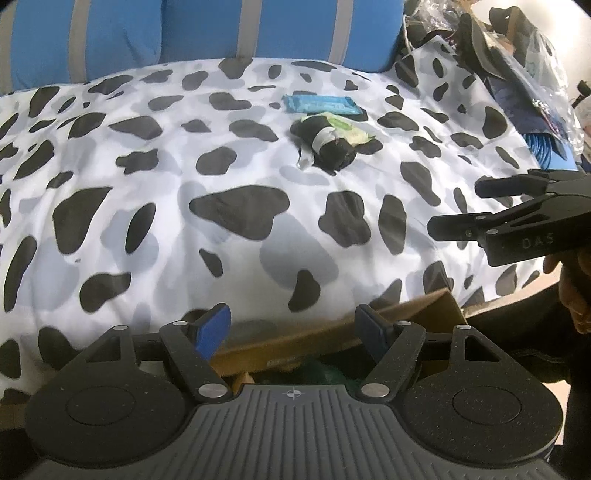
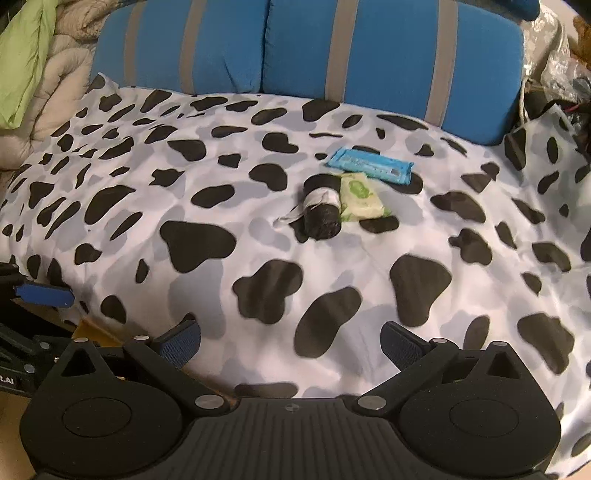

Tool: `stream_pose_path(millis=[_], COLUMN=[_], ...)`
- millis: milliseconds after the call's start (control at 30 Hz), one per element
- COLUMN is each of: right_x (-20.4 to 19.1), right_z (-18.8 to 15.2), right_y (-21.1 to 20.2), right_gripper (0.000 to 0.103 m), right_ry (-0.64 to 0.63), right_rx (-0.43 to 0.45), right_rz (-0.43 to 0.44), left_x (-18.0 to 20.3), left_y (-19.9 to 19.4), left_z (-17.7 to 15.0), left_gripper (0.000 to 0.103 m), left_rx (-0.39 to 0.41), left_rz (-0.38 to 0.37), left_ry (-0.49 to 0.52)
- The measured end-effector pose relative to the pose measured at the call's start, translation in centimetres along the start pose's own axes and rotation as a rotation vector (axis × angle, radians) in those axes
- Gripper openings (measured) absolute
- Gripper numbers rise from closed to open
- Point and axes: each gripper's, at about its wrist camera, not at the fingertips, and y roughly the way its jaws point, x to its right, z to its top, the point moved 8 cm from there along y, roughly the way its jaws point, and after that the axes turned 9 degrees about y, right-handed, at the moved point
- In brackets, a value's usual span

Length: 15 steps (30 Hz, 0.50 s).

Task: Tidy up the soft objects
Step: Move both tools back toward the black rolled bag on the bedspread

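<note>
Three soft items lie together far out on the cow-print blanket: a black rolled bundle with a grey band, a green-and-white wipes pack touching it, and a blue packet just behind. My left gripper hangs open and empty over a cardboard box at the blanket's near edge. My right gripper is open and empty too, over the blanket's near part, well short of the items.
Blue cushions with grey stripes back the blanket. Something green lies inside the box. Bags and clutter pile up at the right; a beige quilt and green cloth sit at the left.
</note>
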Motion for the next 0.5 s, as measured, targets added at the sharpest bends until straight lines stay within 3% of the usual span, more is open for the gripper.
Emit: stream_pose_path(millis=[500], right_x=[1.7], right_z=[4.0], right_y=[2.5], right_gripper=[0.103], right_ry=[0.025], right_rx=[0.077], right_rz=[0.018], left_x=[-3.1], left_y=[2.4], left_z=[4.5], left_gripper=[0.073], left_rx=[0.04], left_rz=[0.04], left_ry=[0.042])
